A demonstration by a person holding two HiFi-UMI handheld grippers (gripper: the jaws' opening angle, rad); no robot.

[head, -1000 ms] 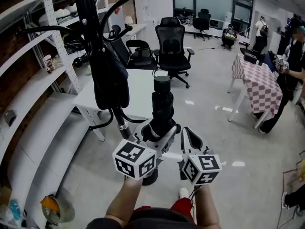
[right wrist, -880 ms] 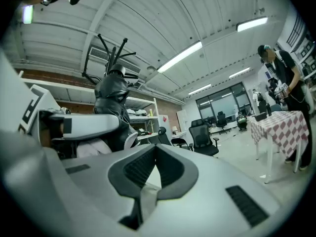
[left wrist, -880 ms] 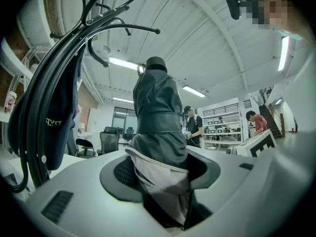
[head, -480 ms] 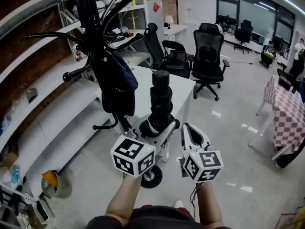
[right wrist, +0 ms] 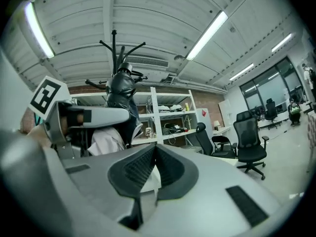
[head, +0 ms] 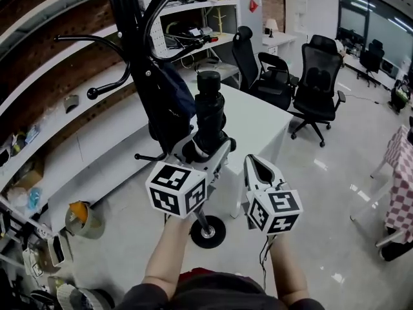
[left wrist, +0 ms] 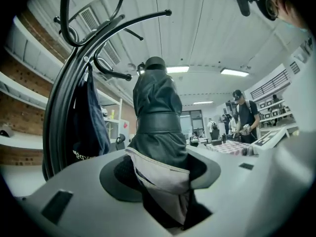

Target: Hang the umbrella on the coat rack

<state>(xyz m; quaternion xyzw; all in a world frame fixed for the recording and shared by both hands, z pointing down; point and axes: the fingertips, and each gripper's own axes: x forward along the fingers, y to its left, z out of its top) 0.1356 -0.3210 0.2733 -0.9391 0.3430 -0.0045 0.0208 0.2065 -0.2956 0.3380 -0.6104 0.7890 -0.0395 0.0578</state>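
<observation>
A folded black umbrella [head: 210, 118] stands upright in my left gripper [head: 205, 152], which is shut on its lower end where pale fabric shows; in the left gripper view the umbrella [left wrist: 158, 112] rises straight out of the jaws. The black coat rack [head: 139, 57] stands just left of and behind the umbrella, its curved hooks [left wrist: 69, 14] above and left of the umbrella's top. My right gripper [head: 257, 166] is shut on nothing, level, a little right of the left one. In the right gripper view its pads meet [right wrist: 154, 157], and the umbrella [right wrist: 121, 90] and rack [right wrist: 116, 46] show to the left.
A dark bag [head: 171, 102] hangs on the rack beside the umbrella. The rack's round base [head: 208, 232] sits on the floor under my hands. A white table [head: 261, 128] stands behind, with black office chairs [head: 316, 76] beyond. Shelving [head: 58, 141] lines the left wall.
Both grippers have swung left and slightly up with the umbrella. The coat rack now sits closer behind it, and the checkered table has left the view.
</observation>
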